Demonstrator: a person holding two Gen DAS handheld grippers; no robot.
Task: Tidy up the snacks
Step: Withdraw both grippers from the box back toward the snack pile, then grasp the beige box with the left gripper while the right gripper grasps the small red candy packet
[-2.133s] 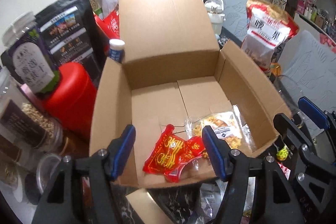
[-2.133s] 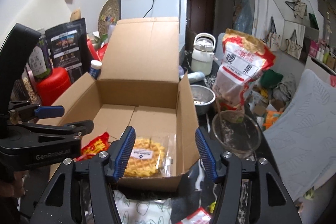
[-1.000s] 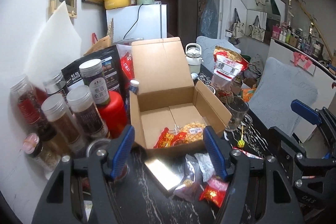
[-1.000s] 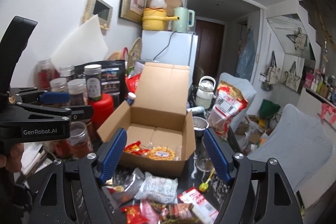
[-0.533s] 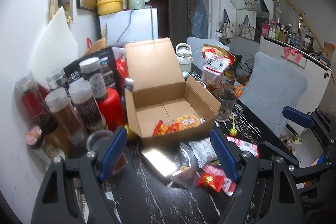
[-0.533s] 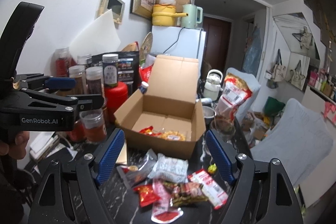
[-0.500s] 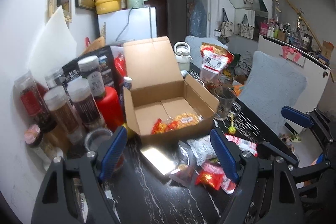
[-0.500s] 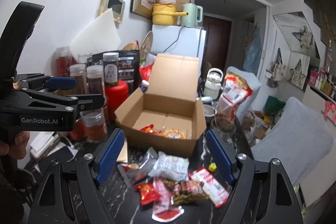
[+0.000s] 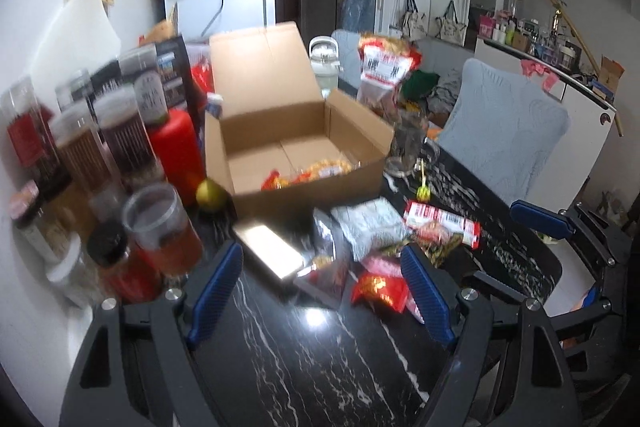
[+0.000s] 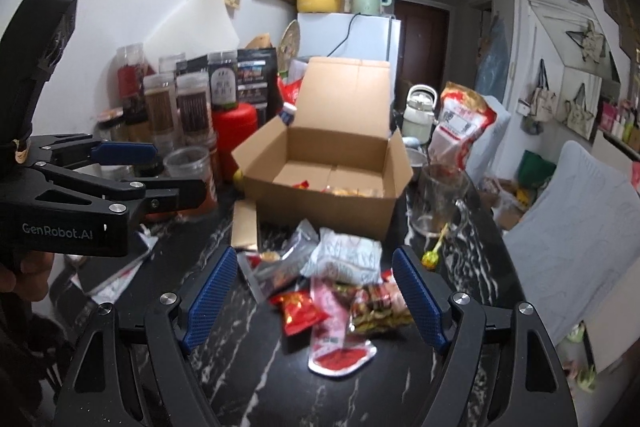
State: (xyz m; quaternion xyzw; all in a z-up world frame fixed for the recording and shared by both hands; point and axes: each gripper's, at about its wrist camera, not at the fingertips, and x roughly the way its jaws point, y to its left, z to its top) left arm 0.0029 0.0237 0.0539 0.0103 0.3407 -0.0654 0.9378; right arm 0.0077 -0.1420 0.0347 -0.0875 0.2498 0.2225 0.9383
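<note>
- Plainly, the left gripper (image 9: pixel 322 285) hung over the black marbled table (image 9: pixel 304 367) with its blue pads spread wide and nothing between them; it touched no packet.
- The right gripper (image 10: pixel 314 291) stood just as wide above the same table, its pads bare, with the loose snack pile (image 10: pixel 340 279) lying beyond and between them but untouched.
- The cardboard box (image 10: pixel 324 183) sat at the far side of the pile, lid flap upright; it held a red packet (image 9: pixel 274 181) and a clear bag of yellow waffle (image 9: pixel 326 167) against its near wall.
- On the table, near the box, the pile showed a white crinkled bag (image 10: pixel 346 253), a silver foil bag (image 10: pixel 286 261), a small red packet (image 10: pixel 298 307), a flat pink-red pouch (image 10: pixel 336 343) and a red-and-white barcoded packet (image 9: pixel 440 219); blur hid the exact count.
- A gold flat packet (image 9: pixel 268 249) lay just left of the pile.
- A lollipop (image 10: pixel 434 253) lay to the right, beside a glass mug (image 10: pixel 438 201).
- Left of the box stood a red canister (image 10: pixel 234 135) and several tall jars (image 10: pixel 192 111), too blurred to count.
</note>
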